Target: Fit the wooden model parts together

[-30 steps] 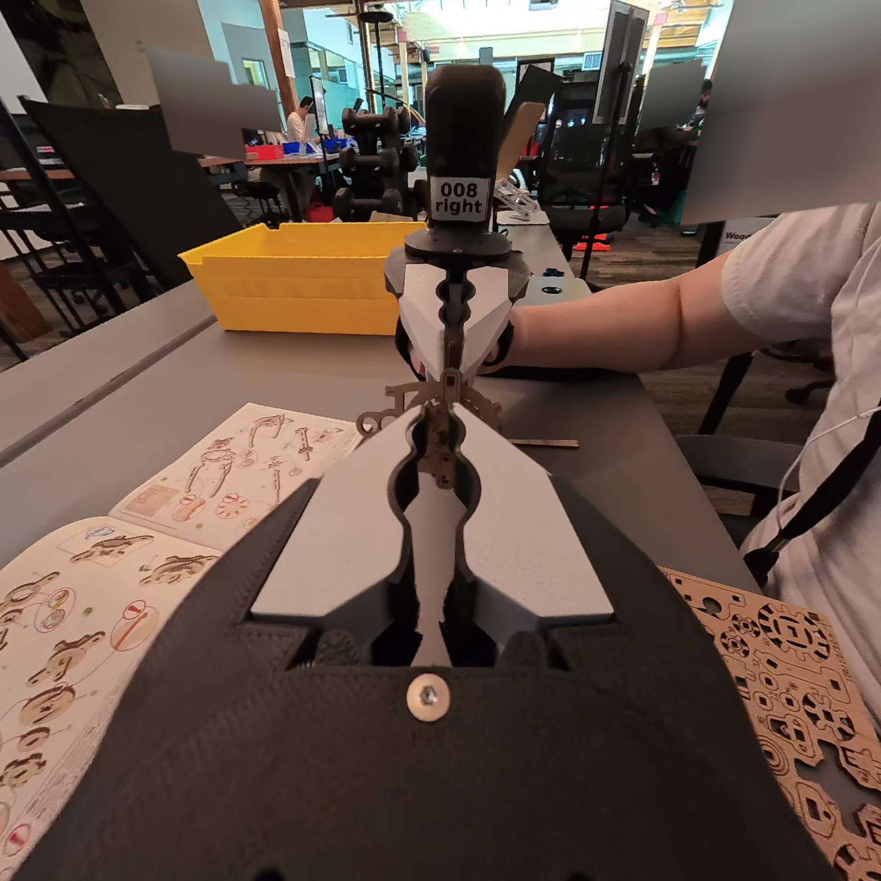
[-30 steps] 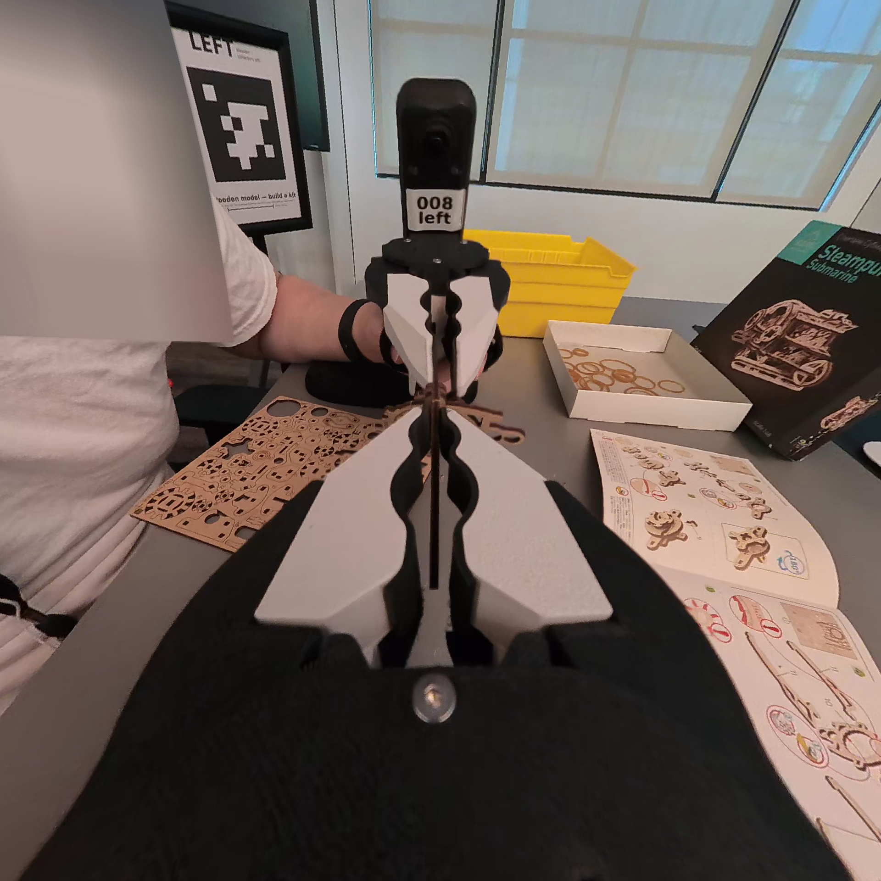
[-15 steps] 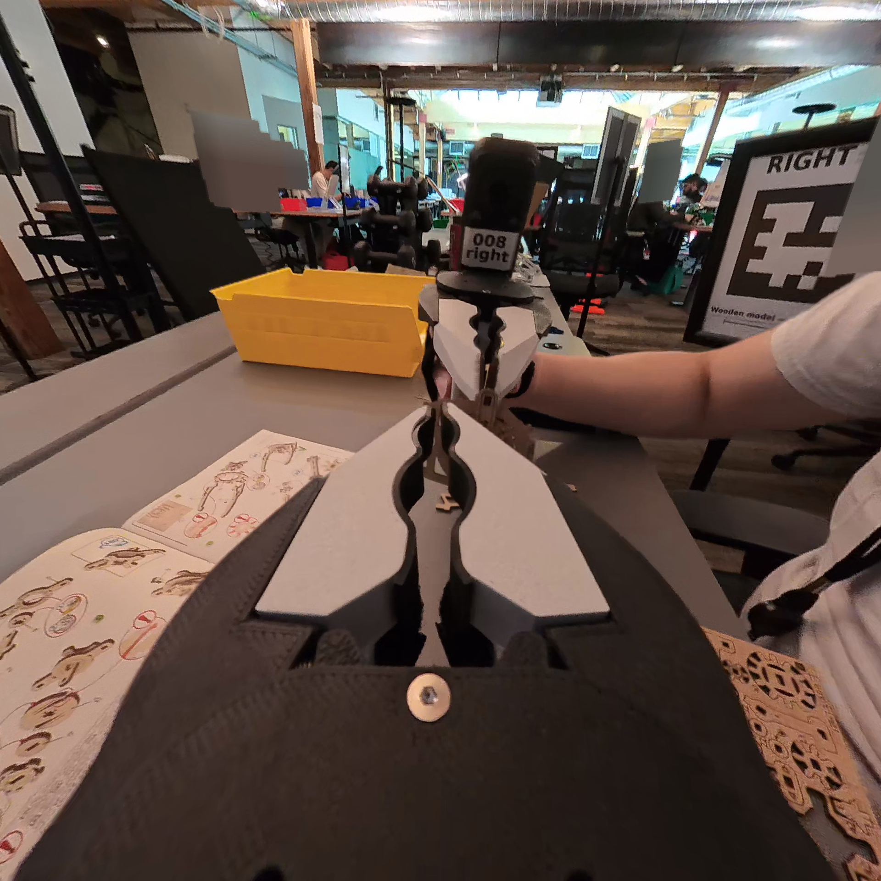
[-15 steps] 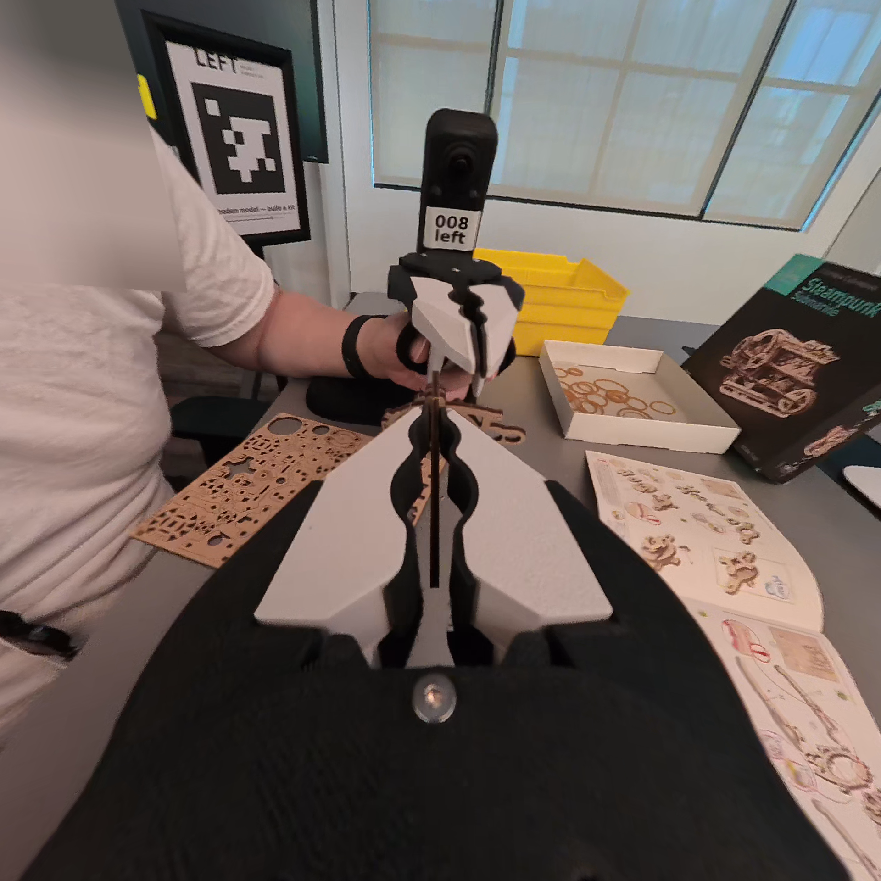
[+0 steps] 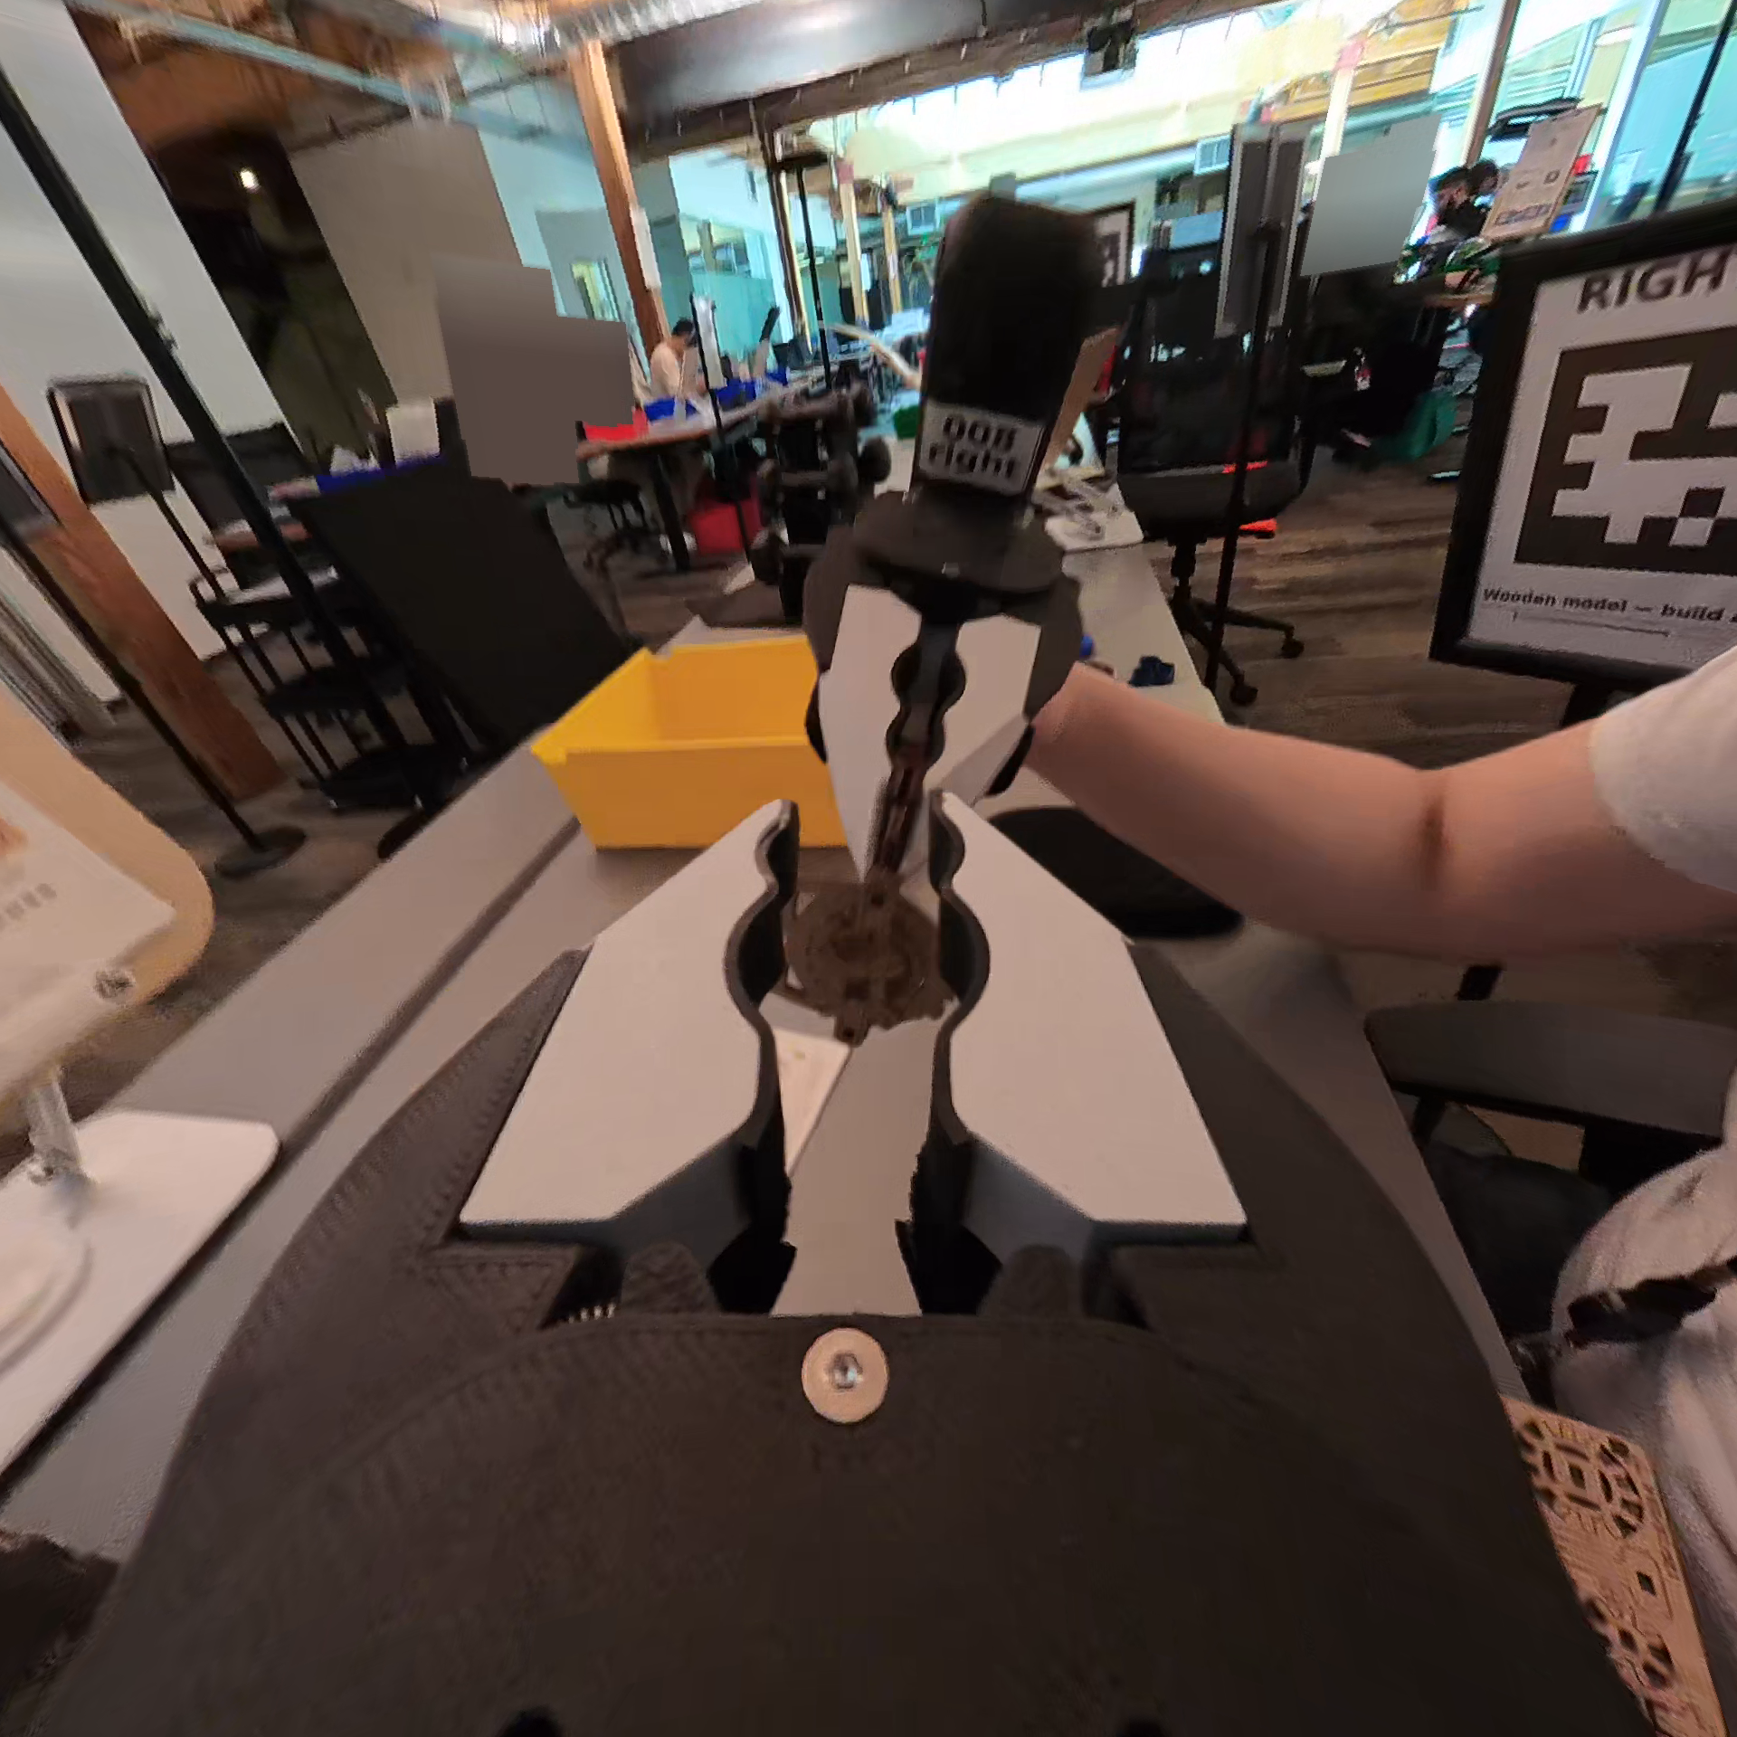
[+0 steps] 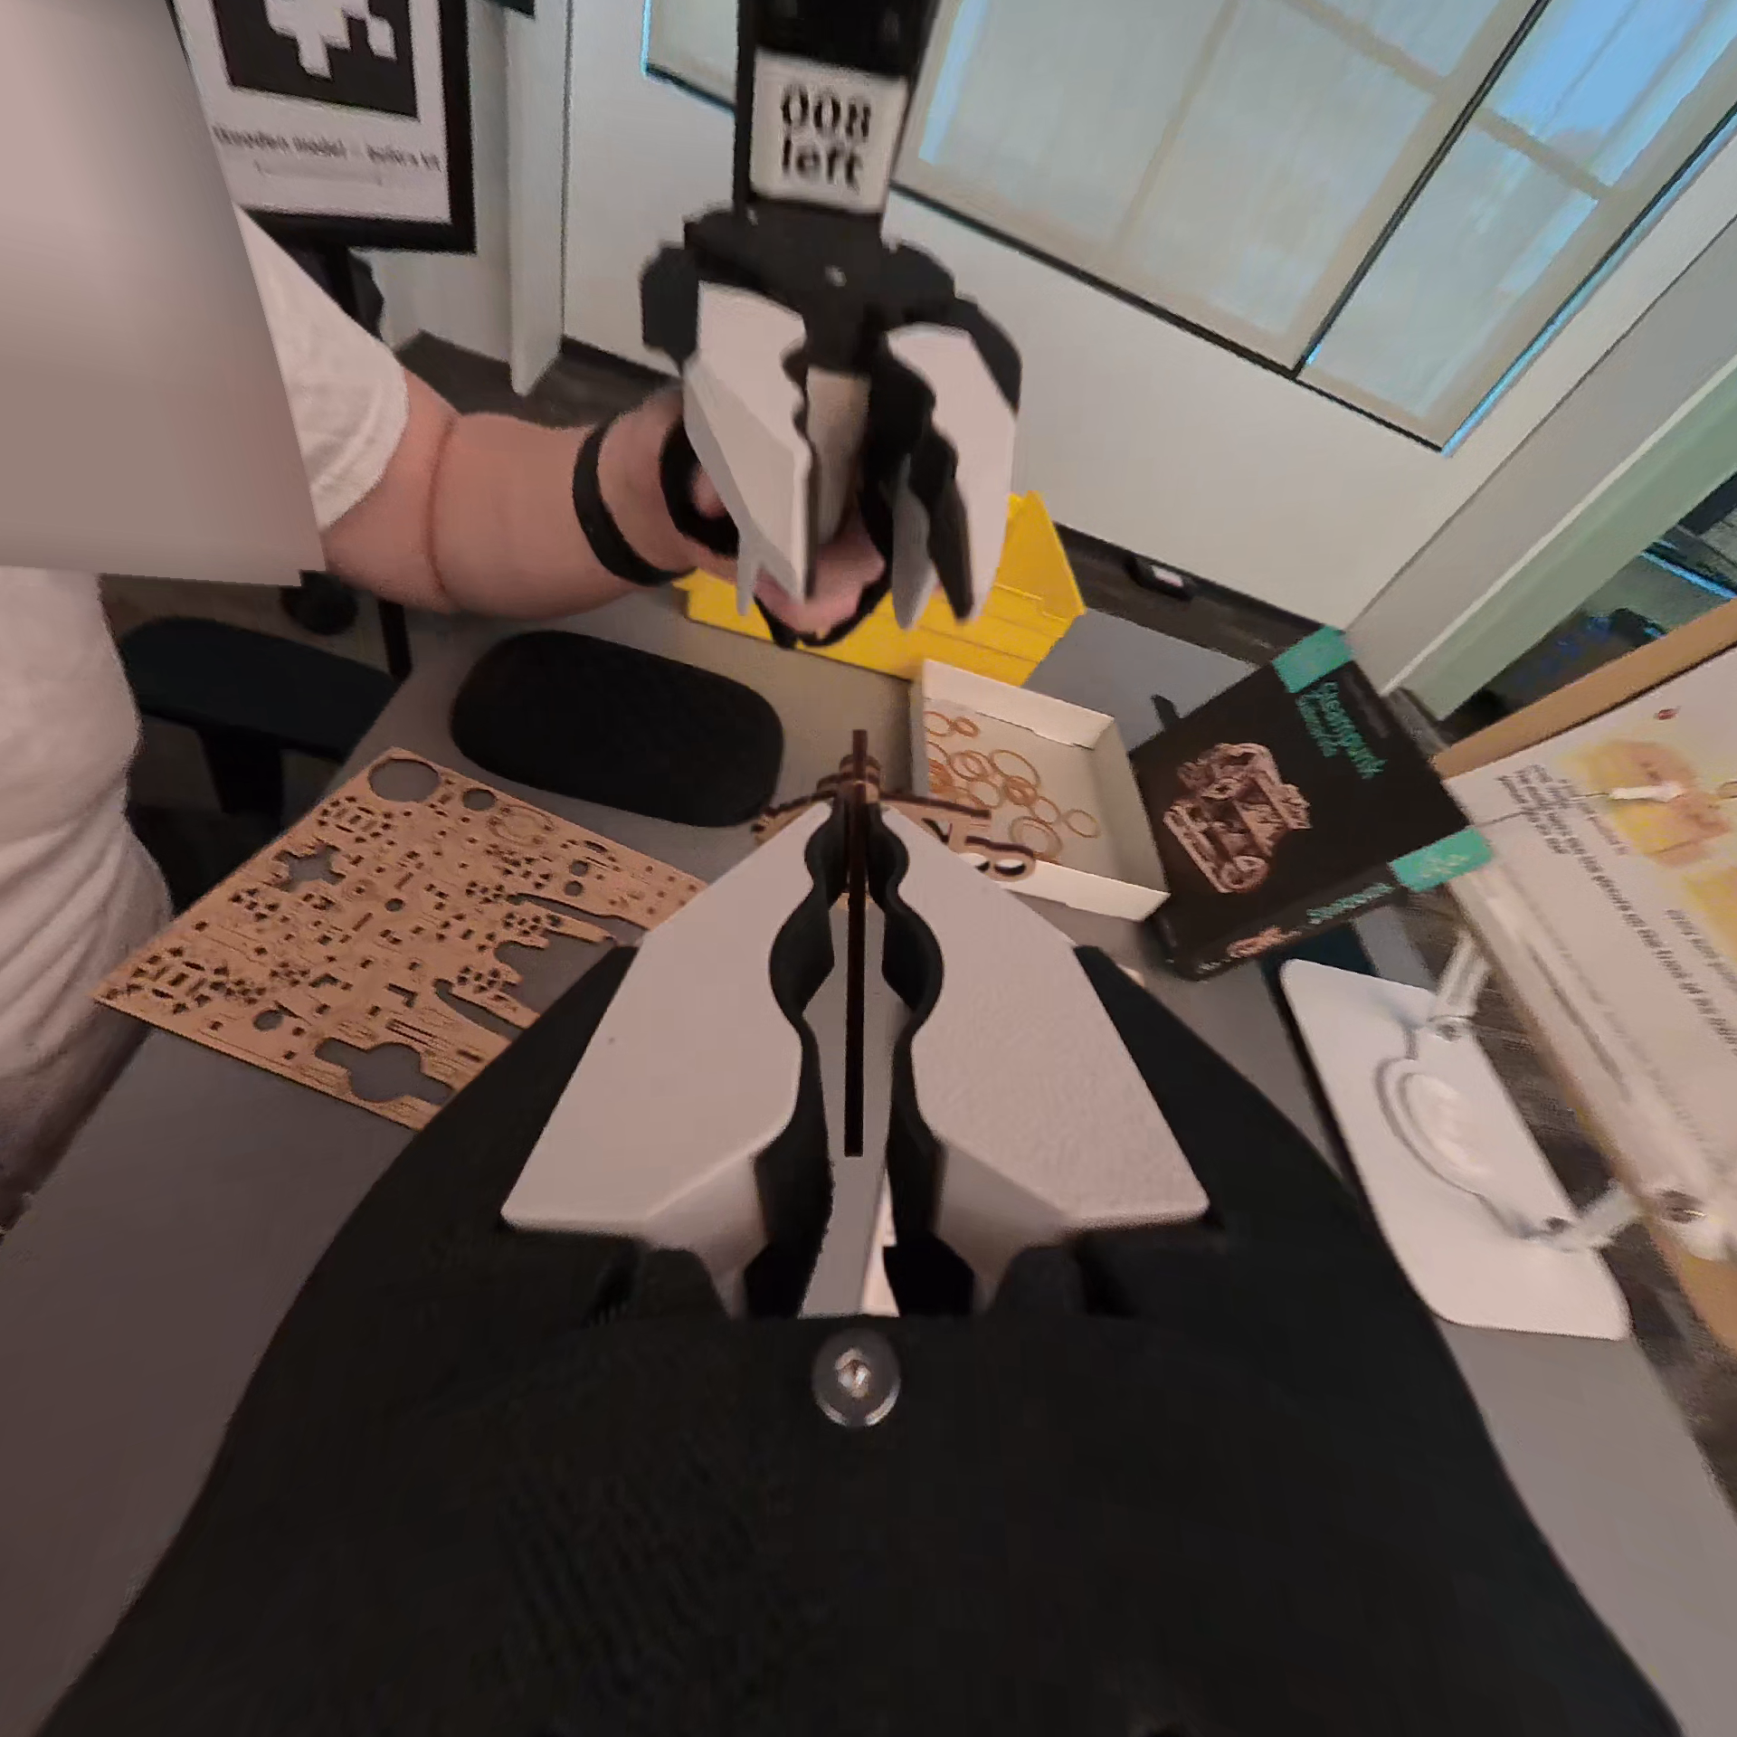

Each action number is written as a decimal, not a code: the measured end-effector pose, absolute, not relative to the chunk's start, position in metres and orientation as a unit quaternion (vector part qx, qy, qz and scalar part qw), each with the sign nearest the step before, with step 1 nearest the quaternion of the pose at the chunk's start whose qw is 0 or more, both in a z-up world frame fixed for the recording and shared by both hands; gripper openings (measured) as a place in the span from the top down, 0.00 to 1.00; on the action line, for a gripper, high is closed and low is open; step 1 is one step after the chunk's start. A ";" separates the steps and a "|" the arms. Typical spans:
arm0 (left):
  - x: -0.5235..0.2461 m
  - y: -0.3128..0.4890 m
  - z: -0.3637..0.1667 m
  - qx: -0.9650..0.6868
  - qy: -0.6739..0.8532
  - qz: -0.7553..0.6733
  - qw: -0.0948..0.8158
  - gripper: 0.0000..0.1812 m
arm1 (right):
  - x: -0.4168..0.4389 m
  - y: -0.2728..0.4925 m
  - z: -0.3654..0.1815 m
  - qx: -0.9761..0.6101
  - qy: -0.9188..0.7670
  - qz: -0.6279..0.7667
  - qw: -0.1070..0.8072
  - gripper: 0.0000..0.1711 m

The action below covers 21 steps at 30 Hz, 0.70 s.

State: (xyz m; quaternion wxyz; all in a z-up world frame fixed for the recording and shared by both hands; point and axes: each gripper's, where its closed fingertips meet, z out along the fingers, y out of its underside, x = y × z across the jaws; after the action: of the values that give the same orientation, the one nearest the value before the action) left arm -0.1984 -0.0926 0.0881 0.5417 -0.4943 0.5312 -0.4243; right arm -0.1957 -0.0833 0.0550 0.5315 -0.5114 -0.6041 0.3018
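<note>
Wooden model part (image 6: 853, 940): thin, flat laser-cut plywood seen edge-on, dark-edged, long axis running forward along the fingers, its tip with small cross tabs protruding past them. Right gripper (image 6: 851, 818): pale matte fingers clamped on the part's faces. Left gripper (image 5: 860, 837): fingers spread apart, holding nothing; a blurred brown gear-like assembly (image 5: 865, 959) shows in the gap, gripped by the right one. Tabletop (image 6: 235, 1222), grey: perforated plywood sheet (image 6: 376, 931) near its left edge, under neither gripper.
</note>
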 end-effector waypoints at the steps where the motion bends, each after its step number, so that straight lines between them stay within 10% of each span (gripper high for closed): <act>1: -0.198 -0.094 0.100 -0.485 0.534 -0.424 0.548 0.85 | -0.193 -0.079 0.060 -0.510 -0.607 0.287 0.537 1.00; 21: -0.190 -0.084 0.071 -0.422 0.632 -0.296 0.579 0.91 | -0.190 -0.061 0.077 -0.452 -0.616 0.217 0.608 1.00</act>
State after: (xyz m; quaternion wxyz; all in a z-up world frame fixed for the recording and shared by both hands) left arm -0.1898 -0.0838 0.0715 0.5788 -0.4217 0.6320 -0.2960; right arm -0.1899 -0.0611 0.0775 0.6082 -0.4518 -0.6157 0.2167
